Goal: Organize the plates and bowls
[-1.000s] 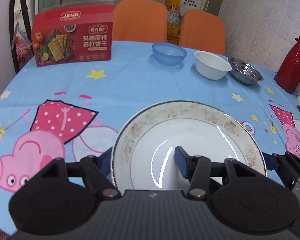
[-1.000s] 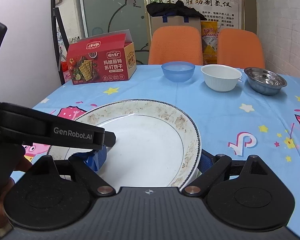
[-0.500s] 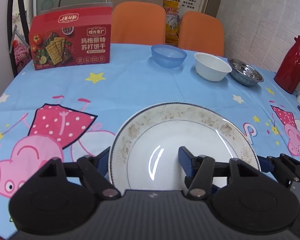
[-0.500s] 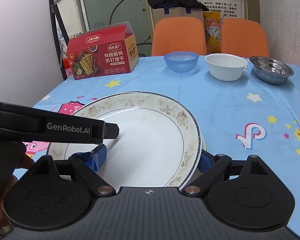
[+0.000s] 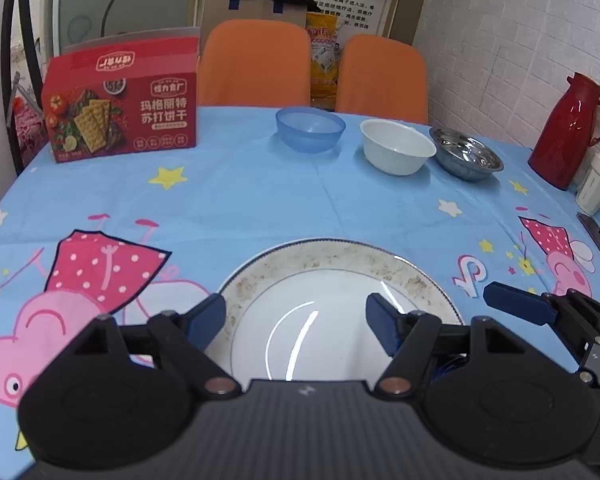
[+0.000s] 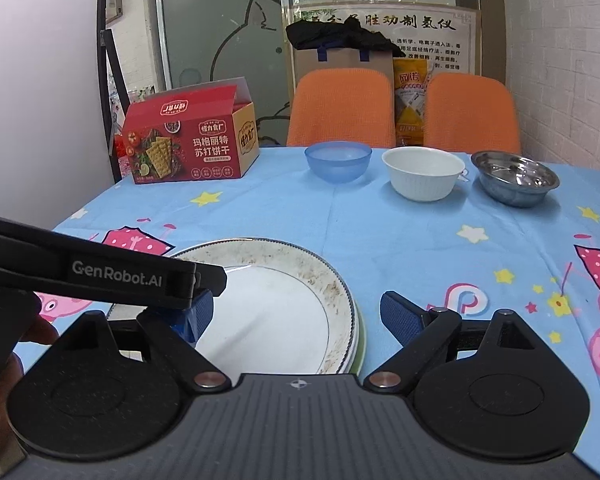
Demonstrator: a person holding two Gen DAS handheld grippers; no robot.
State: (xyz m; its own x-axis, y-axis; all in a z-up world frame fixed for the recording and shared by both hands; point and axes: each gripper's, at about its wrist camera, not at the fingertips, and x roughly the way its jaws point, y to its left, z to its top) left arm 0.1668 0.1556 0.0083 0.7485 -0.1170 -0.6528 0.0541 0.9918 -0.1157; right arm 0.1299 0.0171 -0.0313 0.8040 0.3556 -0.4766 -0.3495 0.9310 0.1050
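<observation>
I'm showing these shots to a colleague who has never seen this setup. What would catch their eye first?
Probably the big speckled-rim plate lying nearest on the cartoon-pig tablecloth, with both open grippers' blue fingers at its near edge. Next, the row of three bowls at the far side: blue bowl, white bowl, steel bowl. The red cracker box stands far left.
</observation>
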